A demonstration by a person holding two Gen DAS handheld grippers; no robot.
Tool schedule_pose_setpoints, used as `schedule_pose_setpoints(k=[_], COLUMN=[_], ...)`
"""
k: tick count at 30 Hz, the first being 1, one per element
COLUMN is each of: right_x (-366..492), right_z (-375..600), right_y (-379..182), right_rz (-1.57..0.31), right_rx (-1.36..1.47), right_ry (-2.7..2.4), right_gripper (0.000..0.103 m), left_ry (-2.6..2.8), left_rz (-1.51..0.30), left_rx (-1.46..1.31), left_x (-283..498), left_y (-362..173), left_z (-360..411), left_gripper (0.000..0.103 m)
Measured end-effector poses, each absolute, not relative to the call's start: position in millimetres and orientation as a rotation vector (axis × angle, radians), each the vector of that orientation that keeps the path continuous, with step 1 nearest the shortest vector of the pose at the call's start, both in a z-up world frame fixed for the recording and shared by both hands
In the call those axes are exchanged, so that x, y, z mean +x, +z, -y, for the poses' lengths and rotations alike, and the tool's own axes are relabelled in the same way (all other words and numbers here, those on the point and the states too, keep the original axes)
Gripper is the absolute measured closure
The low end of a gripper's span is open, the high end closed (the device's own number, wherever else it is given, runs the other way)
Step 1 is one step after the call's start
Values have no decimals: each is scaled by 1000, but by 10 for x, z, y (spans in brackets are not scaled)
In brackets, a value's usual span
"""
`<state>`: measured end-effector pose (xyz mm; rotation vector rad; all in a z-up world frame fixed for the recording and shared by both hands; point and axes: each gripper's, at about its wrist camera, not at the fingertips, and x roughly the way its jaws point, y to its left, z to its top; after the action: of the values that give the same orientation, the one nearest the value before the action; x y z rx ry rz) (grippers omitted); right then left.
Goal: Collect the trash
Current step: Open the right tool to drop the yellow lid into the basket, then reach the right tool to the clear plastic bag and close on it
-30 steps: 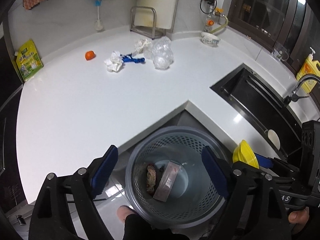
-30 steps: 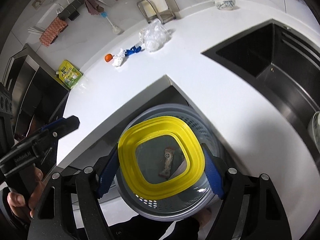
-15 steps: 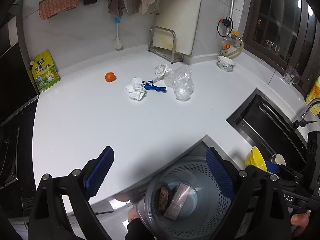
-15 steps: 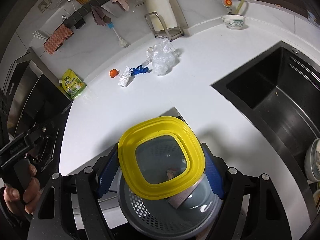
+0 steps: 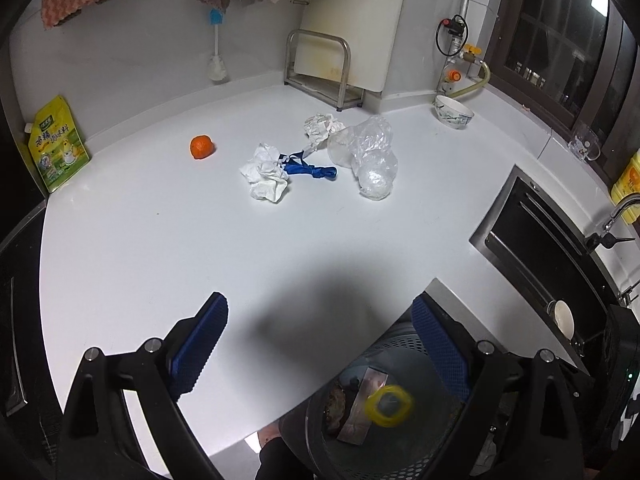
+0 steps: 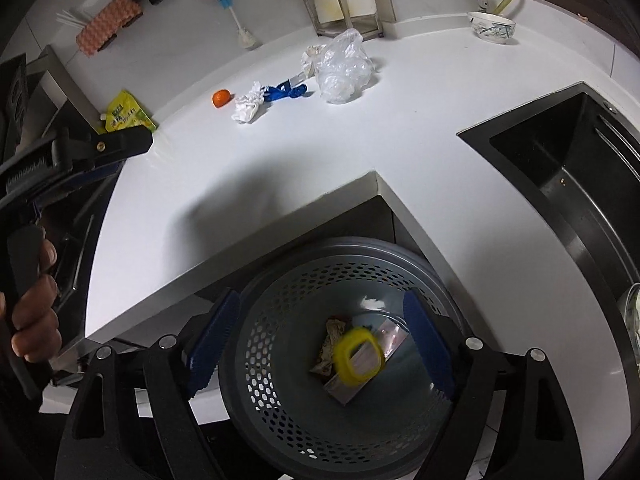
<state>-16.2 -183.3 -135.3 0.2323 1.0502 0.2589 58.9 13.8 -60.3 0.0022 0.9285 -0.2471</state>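
Note:
A grey perforated bin point(image 6: 276, 364) stands on the floor below the counter's inner corner. In it, blurred, a yellow ring lid point(image 6: 359, 356) drops onto a wrapper and a brown scrap. My right gripper point(image 6: 320, 308) hangs over the bin, its jaws opening and empty. My left gripper point(image 5: 318, 312) is open over the white counter point(image 5: 160, 248), with the bin point(image 5: 400, 344) and lid point(image 5: 389, 405) at its lower right. Far back lie crumpled paper point(image 5: 266, 178), a blue strip point(image 5: 310, 170), a clear plastic bag point(image 5: 368, 156) and an orange point(image 5: 201, 147).
A black sink point(image 5: 540, 240) is set into the counter on the right, with a faucet beside it. At the back stand a bowl point(image 5: 454, 112), a metal rack point(image 5: 320, 68) and a yellow-green pouch point(image 5: 56, 148). A hand point(image 6: 32, 316) grips the left tool.
The yellow lid has left my right gripper's jaws and falls into the bin. My left gripper has moved from over the bin to over the counter.

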Motion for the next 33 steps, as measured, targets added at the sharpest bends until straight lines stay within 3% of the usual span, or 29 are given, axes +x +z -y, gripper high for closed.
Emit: schedule_pose_setpoints(k=[17, 33], right_x=[809, 2092], right_z=[1753, 1683], right_y=[-1074, -1244], right_rz=[-905, -878], right_rx=[260, 217], right_ry=[133, 71], right_gripper=[23, 23], left_ry=[-164, -185], left_rz=[-871, -911], left_rx=[-19, -22], left_x=[1434, 2401], left_y=[-670, -1121], left_z=[-577, -521], left_gripper=[12, 12])
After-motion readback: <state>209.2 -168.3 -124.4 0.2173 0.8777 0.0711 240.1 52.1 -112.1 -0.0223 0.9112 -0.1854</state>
